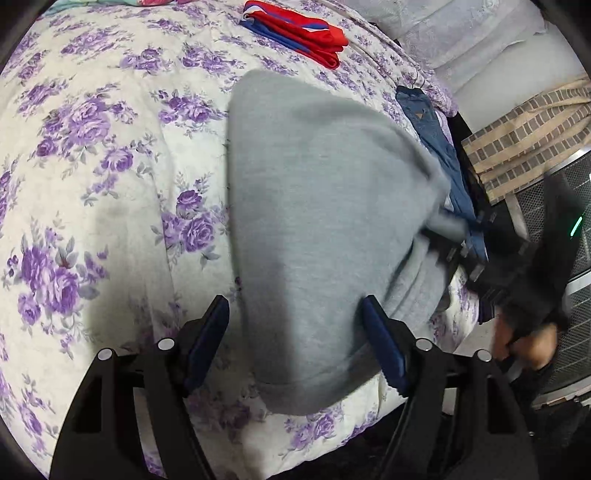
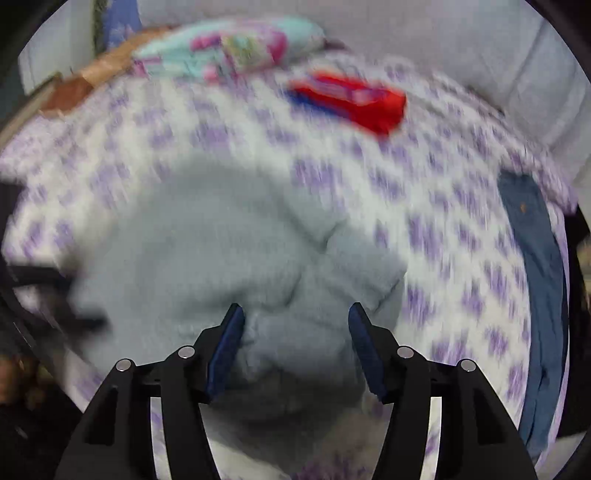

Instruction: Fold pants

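Grey sweatpants [image 1: 317, 206] lie folded on a bed with a purple-flowered cover [image 1: 110, 166]. My left gripper [image 1: 295, 314] is open, its jaws wide apart over the pants' near end, holding nothing. In the blurred right wrist view the grey pants [image 2: 229, 258] lie bunched and creased. My right gripper [image 2: 295, 317] is open, with a fold of grey cloth between its jaws, not clamped. The other gripper and the hand holding it [image 1: 517, 332] show at the right of the left wrist view.
A folded red and blue garment [image 1: 299, 33] lies at the far side of the bed, also in the right wrist view [image 2: 354, 99]. Blue jeans [image 1: 443, 166] hang over the bed's right edge. A pillow [image 2: 229, 48] lies at the back. A brick-patterned cloth [image 1: 524, 136] is on the right.
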A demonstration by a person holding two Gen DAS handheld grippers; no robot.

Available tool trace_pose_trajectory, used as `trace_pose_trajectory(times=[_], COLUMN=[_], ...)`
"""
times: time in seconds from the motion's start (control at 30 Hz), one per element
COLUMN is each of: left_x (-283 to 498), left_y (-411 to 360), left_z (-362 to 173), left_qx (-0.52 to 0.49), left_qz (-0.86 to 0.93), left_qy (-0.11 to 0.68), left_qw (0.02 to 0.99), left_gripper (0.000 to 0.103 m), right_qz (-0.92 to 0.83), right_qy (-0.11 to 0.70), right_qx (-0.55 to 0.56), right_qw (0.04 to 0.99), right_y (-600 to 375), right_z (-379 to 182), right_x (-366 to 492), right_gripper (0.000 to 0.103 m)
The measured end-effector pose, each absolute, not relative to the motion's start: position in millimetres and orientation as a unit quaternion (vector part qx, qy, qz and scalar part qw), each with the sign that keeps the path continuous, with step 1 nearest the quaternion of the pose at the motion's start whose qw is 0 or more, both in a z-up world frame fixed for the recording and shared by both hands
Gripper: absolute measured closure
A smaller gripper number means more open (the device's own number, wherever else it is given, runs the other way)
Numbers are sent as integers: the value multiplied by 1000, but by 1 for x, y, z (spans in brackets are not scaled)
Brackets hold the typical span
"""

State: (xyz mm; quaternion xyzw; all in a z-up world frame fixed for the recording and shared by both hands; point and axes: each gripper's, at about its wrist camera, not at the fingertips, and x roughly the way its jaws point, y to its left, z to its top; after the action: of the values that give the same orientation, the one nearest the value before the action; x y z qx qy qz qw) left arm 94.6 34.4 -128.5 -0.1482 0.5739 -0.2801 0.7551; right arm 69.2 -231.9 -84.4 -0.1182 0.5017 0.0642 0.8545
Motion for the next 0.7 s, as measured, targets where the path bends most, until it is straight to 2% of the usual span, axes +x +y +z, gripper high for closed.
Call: trace_pose_trajectory(times=[0.03,0.27,0.33,0.37,0.47,0.6,0.7], left_x=[94,111,124,129,142,137,133], left_y=[36,27,22,21,7,-4,-7], left_z=[-127,-126,-131,-135,-149,-144,-141], left_qx=[-145,-124,-137,-149,-168,-152,-142], left_qz=[-279,-275,-291,-302,-330,-334,-330], left_qy=[572,571,579,583,595,584,582], left_qw=[758,764,749,739,713,724,730], left_gripper=[30,30,29,29,29,29,29], right_qz=[64,111,108,97,80,113,99], right_qy=[494,487,476,477,494,503,495], right_qx=[-89,73,103,110,150,281,289], right_qw=[862,864,867,866,853,810,813], right_y=[-242,-281,-291,-294,-308,-330,-328], right_z=[-87,-84,-76,-75,-82,-95,-93], right_x=[62,59,55,53,49,46,51], right_gripper=[33,28,14,11,11,10,8])
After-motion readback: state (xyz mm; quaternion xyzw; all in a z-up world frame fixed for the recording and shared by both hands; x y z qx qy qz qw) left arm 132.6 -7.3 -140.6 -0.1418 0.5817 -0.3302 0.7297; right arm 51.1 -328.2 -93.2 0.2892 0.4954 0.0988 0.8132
